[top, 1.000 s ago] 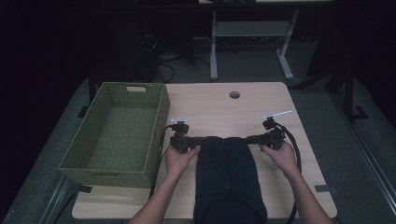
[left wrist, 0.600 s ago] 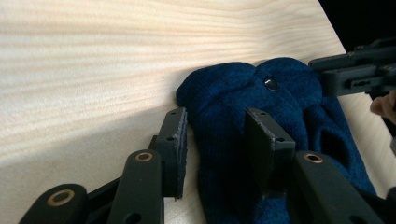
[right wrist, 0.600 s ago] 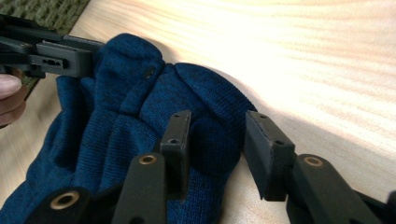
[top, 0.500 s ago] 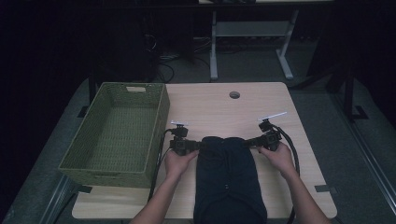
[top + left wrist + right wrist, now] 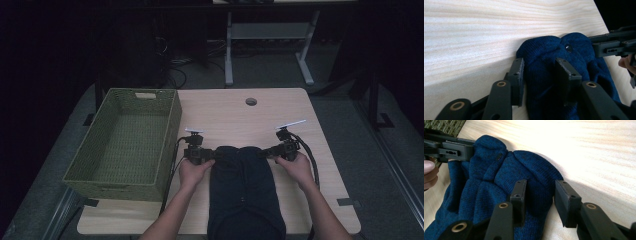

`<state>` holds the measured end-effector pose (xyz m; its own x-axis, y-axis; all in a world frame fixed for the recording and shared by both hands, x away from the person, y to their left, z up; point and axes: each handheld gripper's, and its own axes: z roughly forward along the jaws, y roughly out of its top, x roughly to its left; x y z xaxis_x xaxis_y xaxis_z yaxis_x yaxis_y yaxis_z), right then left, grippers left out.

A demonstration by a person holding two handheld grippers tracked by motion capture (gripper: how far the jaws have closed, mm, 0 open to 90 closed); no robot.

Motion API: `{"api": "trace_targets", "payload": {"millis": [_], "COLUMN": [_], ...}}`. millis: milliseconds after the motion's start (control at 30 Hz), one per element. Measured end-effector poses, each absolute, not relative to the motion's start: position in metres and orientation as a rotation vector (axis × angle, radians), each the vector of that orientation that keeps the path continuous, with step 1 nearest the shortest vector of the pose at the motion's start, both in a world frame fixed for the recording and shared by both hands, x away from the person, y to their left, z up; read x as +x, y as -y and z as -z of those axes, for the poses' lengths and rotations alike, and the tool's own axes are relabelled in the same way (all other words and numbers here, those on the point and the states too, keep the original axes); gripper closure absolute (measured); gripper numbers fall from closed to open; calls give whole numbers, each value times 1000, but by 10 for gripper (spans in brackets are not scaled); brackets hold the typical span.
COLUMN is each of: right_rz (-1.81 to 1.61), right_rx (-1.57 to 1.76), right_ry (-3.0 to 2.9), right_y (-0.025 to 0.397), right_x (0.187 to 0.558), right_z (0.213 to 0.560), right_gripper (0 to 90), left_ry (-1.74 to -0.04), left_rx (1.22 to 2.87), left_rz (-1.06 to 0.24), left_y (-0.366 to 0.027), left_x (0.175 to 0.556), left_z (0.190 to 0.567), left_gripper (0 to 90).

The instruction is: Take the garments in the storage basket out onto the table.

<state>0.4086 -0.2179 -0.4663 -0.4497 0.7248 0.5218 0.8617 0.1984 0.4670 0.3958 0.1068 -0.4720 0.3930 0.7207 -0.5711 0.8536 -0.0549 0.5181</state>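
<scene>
Counter carries a green woven basket at its left, empty, just beside the work. Dark blue knit garment lies folded mid-counter, long axis running from the person toward the far edge. Left tongs straddle its far-left corner, jaws apart around the fabric, not closed. Right tongs at its far-right corner, jaws apart, one on knit. Both equally near; nothing blocks a lift toward the basket.
</scene>
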Motion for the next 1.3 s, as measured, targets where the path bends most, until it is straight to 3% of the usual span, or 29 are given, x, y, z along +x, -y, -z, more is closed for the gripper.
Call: {"api": "trace_targets", "payload": {"millis": [100,200,400,600,733,867,967,1067,1300], "right_rz": [1097,1085,1096,1098,1087,1104,1109,1114,1142], "right_rx": [-1539,-1533,-1509,-1496,-1512,-1531,-1542,-1539,-1528], "right_ry": [2252,2270,2288,2279,2265,2251,2243,2237,2194], "right_y": [220,219,220,223,226,224,223,224,228], "right_x": [409,408,406,406,408,410,411,412,413], "right_z": [468,468,464,463,466,466,466,469,469], "right_gripper": [637,743,775,772,649,634,650,743,771], "left_ry": [-1366,-1360,-1343,-1320,-1324,-1322,-1328,-1333,-1336], "left_rx": [1822,1843,1853,1880,1866,1866,1862,1858,1840], "left_rz": [193,171,171,159,166,164,164,171,189], "left_y": [-105,-104,-104,-100,-99,-99,-100,-100,-101], "left_x": [397,396,398,400,402,402,403,405,407], "left_z": [472,471,469,467,468,468,468,468,465], "left_gripper": [665,721,792,800,802,802,800,801,802]}}
